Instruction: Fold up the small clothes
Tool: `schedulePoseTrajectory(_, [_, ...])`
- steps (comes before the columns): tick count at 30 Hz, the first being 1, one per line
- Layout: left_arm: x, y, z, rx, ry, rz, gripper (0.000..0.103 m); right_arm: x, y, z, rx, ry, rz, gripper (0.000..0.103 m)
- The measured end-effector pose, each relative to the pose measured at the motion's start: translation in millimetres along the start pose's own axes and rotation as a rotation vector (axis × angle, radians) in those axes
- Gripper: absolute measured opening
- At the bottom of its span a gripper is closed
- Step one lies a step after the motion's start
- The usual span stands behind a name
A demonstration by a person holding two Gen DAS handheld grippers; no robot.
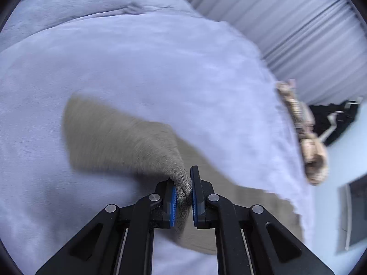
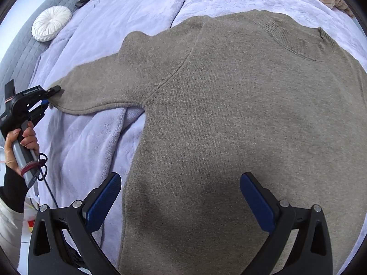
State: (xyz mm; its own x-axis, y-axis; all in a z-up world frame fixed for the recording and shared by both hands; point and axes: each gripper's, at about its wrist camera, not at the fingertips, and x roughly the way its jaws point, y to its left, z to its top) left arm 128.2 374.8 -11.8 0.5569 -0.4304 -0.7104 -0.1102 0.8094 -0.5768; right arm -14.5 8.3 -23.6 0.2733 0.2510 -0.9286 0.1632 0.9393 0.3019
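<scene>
One grey-brown knit sweater (image 2: 229, 114) is lying flat on the bed's lilac blanket (image 2: 91, 137), its sleeve reaching toward the bed's left edge. It is looking soft, limp and light, likely to sag and stretch, so cuffs and hem are the sensible holds. The left gripper (image 1: 184, 192) is clamping its jaws on the cuff (image 1: 183, 183). The right gripper (image 2: 181, 199) is hovering over the body, jaws apart and holding nothing.

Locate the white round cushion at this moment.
In the right wrist view the white round cushion sits at upper left, on the lavender blanket's edge beside the grey quilted headboard, beyond the sweater sleeve.
</scene>
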Motion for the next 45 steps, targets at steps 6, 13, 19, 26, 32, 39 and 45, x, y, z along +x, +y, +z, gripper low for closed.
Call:
schedulePoseTrajectory(6, [-8.8,-111.6,-21.9,0.167,0.051,-0.332,0.012,-28.1,-28.6,-7.3,0.059,-0.088,0.034,0.103])
schedulePoseTrajectory(13, [36.4,-263.1,-98.2,0.382,0.239,-0.528,0.012,-64.4,-93.7,-13.4,0.204,-0.194,0.016,0.103])
schedulePoseTrajectory(19, [111.2,-318.8,-196.3,0.553,0.423,-0.382,0.012,-73.9,-164.0,-32.9,0.379,-0.201,-0.034,0.103])
schedulePoseTrajectory(26, [141.4,-297.7,-240.2,0.645,0.522,-0.18,0.057,-75.8,-218.7,-50.7,0.484,-0.161,-0.085,0.103])
schedulePoseTrajectory(32, [88.2,-283.1,-196.0,0.709,0.354,-0.099,0.079,-81.0,-185.9,-15.8,0.288,-0.219,-0.124,0.103])
schedulePoseTrajectory(39, [61.1,-217.5,-133.2,0.672,0.17,0.166,0.088,-37.8,-79.7,49.9,-0.183,-0.225,-0.331,0.103])
schedulePoseTrajectory(45, [96.6,-176.2,-103.9,0.523,0.212,0.218,0.088,16.4,-77.3,82.6,-0.34,-0.124,-0.536,0.033])
